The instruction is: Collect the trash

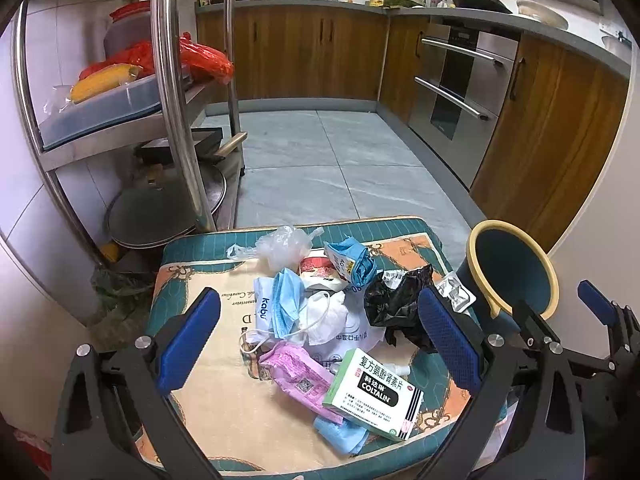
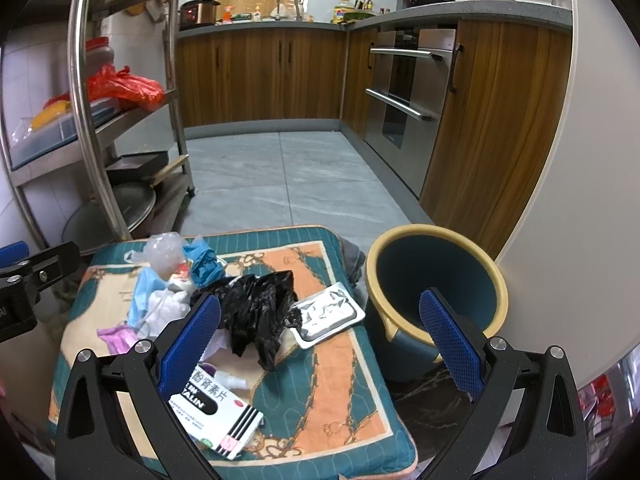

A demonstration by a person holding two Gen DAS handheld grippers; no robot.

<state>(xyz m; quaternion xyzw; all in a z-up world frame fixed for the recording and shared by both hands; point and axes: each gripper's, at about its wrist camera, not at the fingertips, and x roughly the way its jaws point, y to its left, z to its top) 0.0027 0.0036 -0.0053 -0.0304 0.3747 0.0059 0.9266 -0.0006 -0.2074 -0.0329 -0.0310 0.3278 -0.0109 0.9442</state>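
Note:
A pile of trash lies on a patterned cushion (image 1: 224, 396): a green-and-white medicine box (image 1: 374, 394), a pink wrapper (image 1: 298, 380), blue face masks (image 1: 286, 302), a black plastic bag (image 1: 396, 304), a clear bag (image 1: 284, 244) and a silver blister pack (image 2: 328, 314). A blue bin with a yellow rim (image 2: 434, 292) stands right of the cushion. My left gripper (image 1: 320, 340) is open above the pile. My right gripper (image 2: 320, 340) is open and empty, between the black bag (image 2: 256, 308) and the bin.
A steel shelf rack (image 1: 176, 92) with pans and a red bag stands at the left. Wooden cabinets and an oven (image 1: 460, 92) line the back and right. Grey tiled floor (image 1: 320, 160) lies beyond the cushion.

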